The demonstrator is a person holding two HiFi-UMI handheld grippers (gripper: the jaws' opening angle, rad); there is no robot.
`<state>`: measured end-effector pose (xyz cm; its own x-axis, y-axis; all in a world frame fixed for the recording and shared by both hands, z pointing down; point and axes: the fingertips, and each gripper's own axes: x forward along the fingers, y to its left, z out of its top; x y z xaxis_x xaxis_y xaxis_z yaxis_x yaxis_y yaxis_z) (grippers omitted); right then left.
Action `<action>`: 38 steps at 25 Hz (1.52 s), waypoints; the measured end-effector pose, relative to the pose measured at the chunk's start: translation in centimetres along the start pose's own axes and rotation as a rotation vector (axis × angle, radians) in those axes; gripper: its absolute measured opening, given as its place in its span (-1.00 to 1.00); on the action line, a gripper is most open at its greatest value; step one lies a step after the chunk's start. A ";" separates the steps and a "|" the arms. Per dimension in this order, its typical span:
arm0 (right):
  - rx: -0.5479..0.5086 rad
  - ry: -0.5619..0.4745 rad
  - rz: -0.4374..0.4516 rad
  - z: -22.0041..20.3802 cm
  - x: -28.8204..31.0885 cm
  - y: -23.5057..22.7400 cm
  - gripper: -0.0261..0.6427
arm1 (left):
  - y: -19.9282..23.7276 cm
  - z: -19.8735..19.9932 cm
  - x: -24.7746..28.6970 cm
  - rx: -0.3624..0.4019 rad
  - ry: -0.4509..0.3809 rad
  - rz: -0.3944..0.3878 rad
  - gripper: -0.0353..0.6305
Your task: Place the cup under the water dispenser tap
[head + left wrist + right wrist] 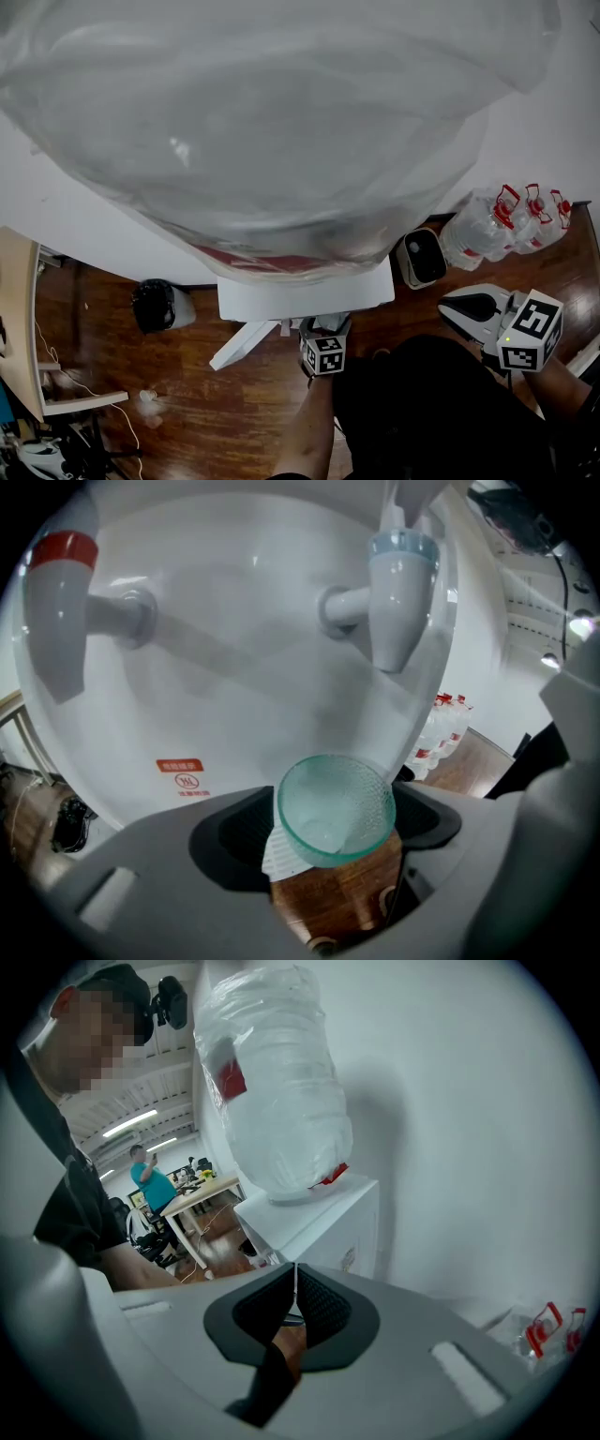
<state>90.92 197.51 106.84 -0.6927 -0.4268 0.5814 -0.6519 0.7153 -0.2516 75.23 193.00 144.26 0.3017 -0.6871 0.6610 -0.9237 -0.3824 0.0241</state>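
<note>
Left gripper (330,834) grasps the cup (336,808) by its side walls, low under the blue tap (398,602) and slightly off its line. Dimpled glass: light and stiff, probably fragile and slick. Best held mid-wall, gently. Right gripper (292,1302) clenched, empty.

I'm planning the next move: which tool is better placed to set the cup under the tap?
Left. The left tool grips the cup close below the blue tap. The right tool is shut and empty, with no tap in its view.
</note>
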 end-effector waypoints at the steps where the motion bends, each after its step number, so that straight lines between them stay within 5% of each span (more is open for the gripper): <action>1: 0.000 -0.003 0.002 0.0 -0.1 0.0 -0.89 | -0.1 0.1 0.0 0.002 0.002 -0.008 0.88; 6: -0.007 -0.020 0.002 1.1 -1.4 0.2 -0.87 | 0.1 0.0 -1.5 0.027 0.027 0.021 0.89; 11: 0.014 -0.045 0.018 3.6 -3.2 1.6 -0.87 | 1.4 -0.7 -7.0 -0.034 0.074 0.070 0.88; 18: 0.044 -0.113 0.054 8.2 -4.6 3.8 -0.87 | 0.9 2.3 -15.3 -0.034 0.059 0.017 0.85; 26: 0.075 -0.225 0.030 10.2 -5.3 6.0 -0.88 | 2.3 13.4 -25.3 0.035 -0.179 0.008 0.35; 31: 0.059 -0.264 0.003 10.7 -5.6 6.7 -0.91 | -1.3 21.1 -31.4 0.015 -0.405 -0.244 -0.26; 38: 0.061 -0.313 0.007 11.1 -6.0 7.5 -0.92 | -2.2 26.4 -37.3 0.000 -0.506 -0.228 -0.27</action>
<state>86.75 199.29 92.85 -0.7521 -0.5784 0.3160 -0.6578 0.6882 -0.3061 72.26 203.13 99.79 0.5695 -0.7981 0.1966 -0.8219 -0.5559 0.1242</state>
